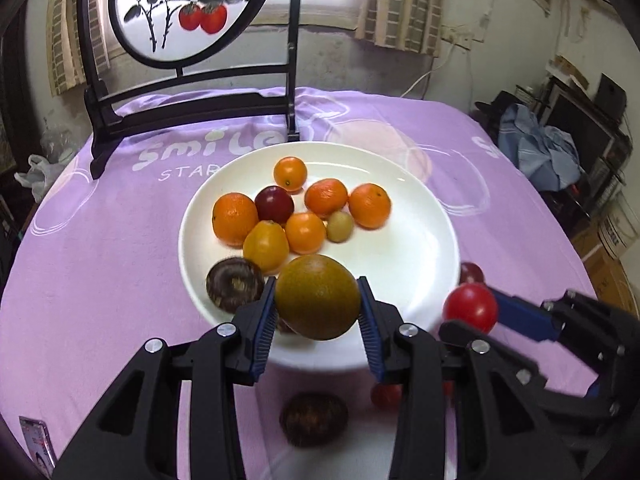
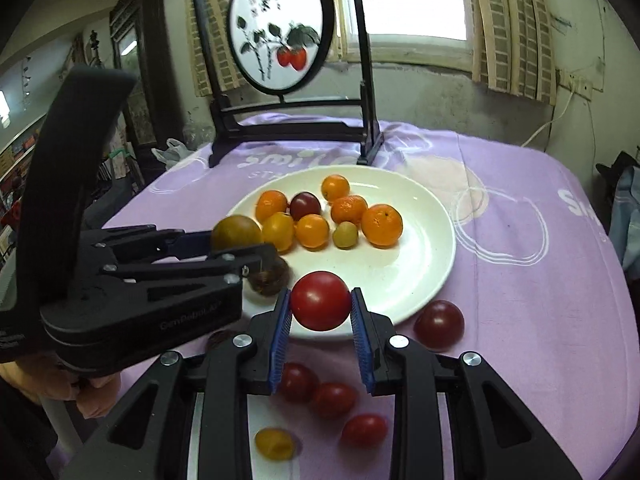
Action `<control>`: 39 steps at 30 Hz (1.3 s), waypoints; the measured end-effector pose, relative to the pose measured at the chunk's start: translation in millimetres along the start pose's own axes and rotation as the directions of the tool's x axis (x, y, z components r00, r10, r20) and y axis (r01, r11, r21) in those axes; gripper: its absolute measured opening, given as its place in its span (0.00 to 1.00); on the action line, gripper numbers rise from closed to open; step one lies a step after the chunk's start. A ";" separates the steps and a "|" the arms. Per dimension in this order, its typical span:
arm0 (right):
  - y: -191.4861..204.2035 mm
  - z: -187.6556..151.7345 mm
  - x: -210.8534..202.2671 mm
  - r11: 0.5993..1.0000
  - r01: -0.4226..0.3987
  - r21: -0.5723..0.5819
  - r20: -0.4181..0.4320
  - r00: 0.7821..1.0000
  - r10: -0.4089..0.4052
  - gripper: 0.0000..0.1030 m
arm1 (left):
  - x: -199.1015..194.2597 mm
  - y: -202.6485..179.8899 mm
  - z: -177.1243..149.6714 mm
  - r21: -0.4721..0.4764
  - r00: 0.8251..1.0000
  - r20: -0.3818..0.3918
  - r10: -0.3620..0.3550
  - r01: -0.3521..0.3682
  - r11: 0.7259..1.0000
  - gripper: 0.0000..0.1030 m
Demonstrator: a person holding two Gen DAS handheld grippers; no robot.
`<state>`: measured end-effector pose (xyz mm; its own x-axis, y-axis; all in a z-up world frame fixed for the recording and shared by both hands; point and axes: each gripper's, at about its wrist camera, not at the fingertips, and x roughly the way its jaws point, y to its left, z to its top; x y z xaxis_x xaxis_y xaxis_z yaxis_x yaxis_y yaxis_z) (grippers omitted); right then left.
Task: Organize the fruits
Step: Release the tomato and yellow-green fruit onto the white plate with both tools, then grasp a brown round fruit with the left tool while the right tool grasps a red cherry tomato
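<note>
My left gripper (image 1: 318, 314) is shut on a greenish-brown orange (image 1: 318, 296) and holds it over the near rim of the white plate (image 1: 420, 248). My right gripper (image 2: 320, 318) is shut on a red tomato (image 2: 320, 300) just above the plate's near edge (image 2: 420, 256). The plate holds several oranges (image 1: 234, 218), a dark red fruit (image 1: 274, 204), a small green fruit (image 1: 340, 226) and a brown round fruit (image 1: 234, 284). In the right wrist view the left gripper (image 2: 236, 246) with its orange (image 2: 236, 232) is to the left.
Loose tomatoes (image 2: 334, 398), a dark red one (image 2: 439, 324) and a small yellow fruit (image 2: 275, 443) lie on the purple cloth (image 2: 520, 320) near me. A brown fruit (image 1: 314, 420) lies below the left gripper. A black-framed screen (image 1: 188, 12) stands behind the plate.
</note>
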<state>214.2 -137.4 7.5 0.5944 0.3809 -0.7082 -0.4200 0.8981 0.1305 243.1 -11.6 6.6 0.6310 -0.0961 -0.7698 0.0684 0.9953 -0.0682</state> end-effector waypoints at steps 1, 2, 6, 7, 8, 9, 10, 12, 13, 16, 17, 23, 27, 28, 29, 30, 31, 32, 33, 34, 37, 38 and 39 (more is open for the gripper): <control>-4.2 1.7 11.4 1.000 0.006 0.010 -0.021 1.000 -0.006 0.29 | 9.5 1.7 5.6 -0.008 1.000 -0.009 0.009 -0.009 1.000 0.36; -6.1 1.9 20.0 1.000 0.009 0.014 -0.039 0.999 -0.008 0.29 | 16.5 2.4 8.9 -0.013 1.000 -0.018 0.011 -0.012 1.000 0.37; -16.3 0.3 46.0 0.998 0.035 0.053 -0.090 0.996 -0.030 0.44 | 37.4 7.7 16.0 -0.062 0.999 -0.052 -0.007 0.004 0.998 0.59; -17.7 -0.5 46.7 0.997 0.039 0.061 -0.087 0.996 -0.034 0.45 | 35.0 8.2 15.4 -0.073 1.000 -0.029 0.003 -0.006 0.997 0.65; -18.9 -1.3 45.3 0.997 0.039 0.066 -0.085 0.996 -0.033 0.45 | 32.1 8.6 14.8 -0.074 1.000 -0.011 0.010 -0.010 0.997 0.66; -18.9 -2.8 43.6 0.997 0.035 0.067 -0.084 0.996 -0.029 0.45 | 29.0 8.6 14.7 -0.070 1.000 -0.004 0.006 -0.007 0.998 0.66; -19.1 -4.2 40.3 0.997 0.033 0.068 -0.080 0.996 -0.027 0.45 | 25.3 8.2 13.4 -0.063 1.000 -0.004 -0.003 0.002 0.998 0.66; -19.3 -8.9 28.8 0.997 0.032 0.068 -0.073 0.997 -0.027 0.45 | 15.6 8.6 9.0 -0.064 1.000 0.000 -0.008 0.008 0.998 0.66; -19.8 -12.9 20.1 0.997 0.031 0.070 -0.065 0.998 -0.027 0.46 | 8.2 9.5 5.0 -0.066 1.000 0.007 -0.008 0.008 0.998 0.68; -24.1 -25.8 -2.3 0.996 0.042 0.082 -0.041 0.998 -0.039 0.50 | -12.2 9.5 -8.7 -0.055 1.000 0.017 -0.011 0.012 0.998 0.76; -25.2 -30.4 -8.3 0.995 0.049 0.082 -0.038 0.998 -0.046 0.50 | -19.5 9.3 -15.0 -0.051 1.000 0.019 -0.008 0.008 0.999 0.78; -27.2 -69.9 -27.8 0.993 0.105 0.055 -0.091 0.991 -0.100 0.50 | -53.5 4.6 -61.4 0.008 1.000 0.022 0.000 0.000 1.000 0.84; -23.8 -90.2 -17.5 0.992 0.125 0.035 -0.153 0.981 -0.118 0.50 | -64.1 6.3 -91.9 0.021 1.000 -0.002 0.001 -0.001 1.000 0.86; -22.5 -92.5 -15.0 0.992 0.124 0.031 -0.162 0.980 -0.118 0.50 | -65.3 6.9 -100.6 0.023 1.000 -0.013 0.002 -0.002 1.000 0.86; -20.2 -93.4 -11.4 0.992 0.126 0.023 -0.168 0.978 -0.120 0.49 | -65.8 8.1 -106.3 0.025 1.000 -0.023 -0.002 0.002 1.000 0.86; -19.3 -93.8 -9.3 0.992 0.127 0.018 -0.170 0.978 -0.123 0.49 | -65.6 8.8 -110.8 0.027 0.999 -0.032 -0.005 0.005 1.000 0.86; -18.0 -93.5 -6.5 0.991 0.130 0.013 -0.172 0.977 -0.125 0.49 | -64.7 9.7 -116.7 0.029 0.999 -0.044 -0.004 0.005 1.000 0.86; -16.7 -92.2 -2.8 0.991 0.132 0.012 -0.172 0.977 -0.128 0.49 | -63.4 10.6 -122.4 0.032 0.999 -0.055 -0.002 0.003 0.999 0.86; -16.4 -91.3 -0.7 0.991 0.134 0.015 -0.168 0.977 -0.129 0.44 | -62.4 11.1 -125.0 0.035 0.998 -0.059 0.001 0.001 0.999 0.86; -15.8 -89.2 2.9 0.991 0.131 0.019 -0.169 0.978 -0.126 0.40 | -60.4 11.5 -127.7 0.039 0.998 -0.066 0.004 -0.001 0.999 0.86; -13.9 -85.3 9.0 0.992 0.128 0.019 -0.164 0.979 -0.123 0.30 | -54.4 11.8 -130.0 0.041 0.996 -0.084 0.013 -0.010 0.999 0.86; -13.7 -83.3 10.8 0.992 0.125 0.023 -0.162 0.979 -0.120 0.30 | -52.9 12.1 -129.3 0.039 0.996 -0.084 0.013 -0.010 0.999 0.86; -13.4 -82.9 11.4 0.992 0.127 0.020 -0.161 0.979 -0.122 0.29 | -51.4 12.1 -128.2 0.039 0.996 -0.084 0.011 -0.008 0.999 0.86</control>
<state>169.7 -163.3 -59.8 0.5233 0.2279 -0.8211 -0.3275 0.9434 0.0531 112.5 6.7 -36.0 0.5643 -0.0836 -0.8214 0.0934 0.9949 -0.0371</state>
